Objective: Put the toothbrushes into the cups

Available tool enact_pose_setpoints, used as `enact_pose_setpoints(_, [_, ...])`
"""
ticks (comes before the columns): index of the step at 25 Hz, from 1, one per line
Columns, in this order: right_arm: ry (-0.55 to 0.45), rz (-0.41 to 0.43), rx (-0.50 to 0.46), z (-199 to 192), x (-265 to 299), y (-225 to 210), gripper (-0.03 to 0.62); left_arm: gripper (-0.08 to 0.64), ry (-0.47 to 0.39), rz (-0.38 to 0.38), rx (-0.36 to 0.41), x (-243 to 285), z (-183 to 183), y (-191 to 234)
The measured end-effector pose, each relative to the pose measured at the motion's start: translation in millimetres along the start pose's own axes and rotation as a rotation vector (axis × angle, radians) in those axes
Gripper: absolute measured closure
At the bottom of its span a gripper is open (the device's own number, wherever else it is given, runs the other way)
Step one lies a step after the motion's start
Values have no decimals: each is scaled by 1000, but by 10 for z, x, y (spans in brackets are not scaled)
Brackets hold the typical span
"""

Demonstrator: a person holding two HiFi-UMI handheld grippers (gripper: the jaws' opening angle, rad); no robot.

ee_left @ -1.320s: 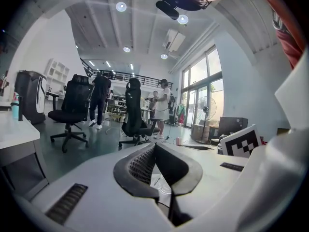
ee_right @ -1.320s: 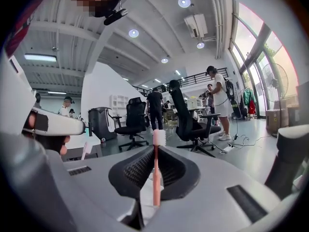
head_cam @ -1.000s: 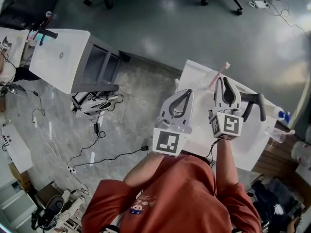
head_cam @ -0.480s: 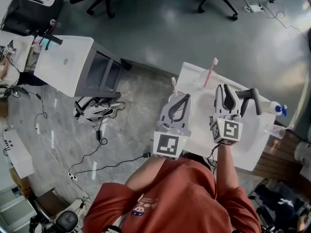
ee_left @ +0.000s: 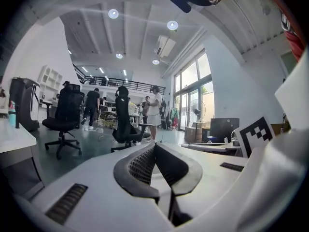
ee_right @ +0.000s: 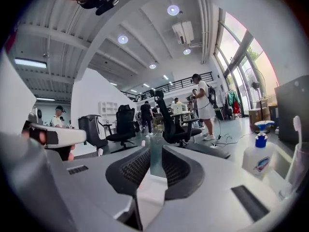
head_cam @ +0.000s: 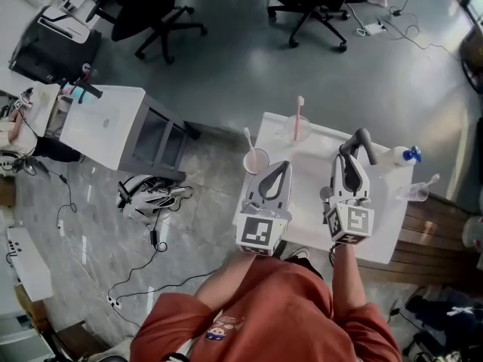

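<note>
Leaning bristles-up in cups [head_cam: 256, 161], toothbrushes [head_cam: 299, 111].

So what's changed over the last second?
The left gripper and right gripper have drawn back from the cups toward the person, and the head view has pulled back too. The pink cup, hidden before, now shows with a toothbrush in it, beside the left gripper. The faucet and bottle stayed put.

open tabletop [head_cam: 311, 173] centre, black tap [head_cam: 361, 140] right (pink cup [head_cam: 255, 161] left)
</note>
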State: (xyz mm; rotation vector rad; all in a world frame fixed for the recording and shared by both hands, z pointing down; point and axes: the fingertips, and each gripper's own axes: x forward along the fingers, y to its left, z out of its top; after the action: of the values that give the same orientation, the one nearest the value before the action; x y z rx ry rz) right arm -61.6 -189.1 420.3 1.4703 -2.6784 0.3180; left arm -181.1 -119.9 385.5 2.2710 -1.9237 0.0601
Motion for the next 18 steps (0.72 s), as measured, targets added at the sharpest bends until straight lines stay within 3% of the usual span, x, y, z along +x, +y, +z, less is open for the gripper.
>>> enact_pose_setpoints(8, [-50, -102, -23, 224, -947, -479, 511, 541, -46, -9, 48, -281, 155, -560])
enact_pose_setpoints(18, [-82, -179, -56, 800, -1853, -899, 520, 541, -156, -35, 106, -631, 794, -1111])
